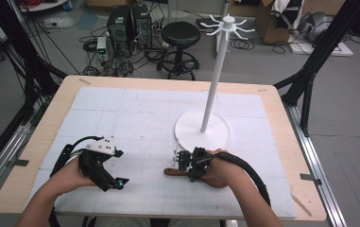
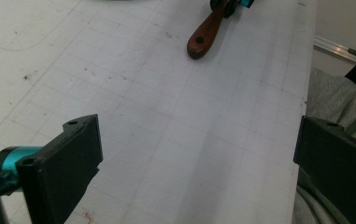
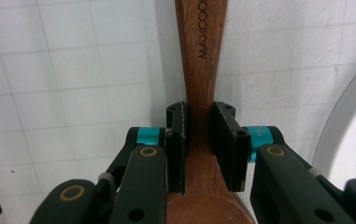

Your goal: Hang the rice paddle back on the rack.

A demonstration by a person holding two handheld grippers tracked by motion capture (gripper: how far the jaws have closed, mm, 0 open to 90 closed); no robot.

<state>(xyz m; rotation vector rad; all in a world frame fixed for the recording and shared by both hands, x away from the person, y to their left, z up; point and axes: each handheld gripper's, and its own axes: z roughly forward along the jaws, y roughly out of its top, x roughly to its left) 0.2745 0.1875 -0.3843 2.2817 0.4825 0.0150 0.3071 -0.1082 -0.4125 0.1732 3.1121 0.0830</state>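
Right gripper (image 3: 199,144) clamped on wooden utensil handle (image 3: 199,56), flat on the counter (image 1: 144,109) at 7 o'clock of the white stand base (image 1: 215,135). Left gripper (image 2: 194,158) spread wide, gripping nothing.

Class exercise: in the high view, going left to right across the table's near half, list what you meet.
Left tool with jaws open → brown wooden handle end → right tool shut on that handle → the person's right hand.
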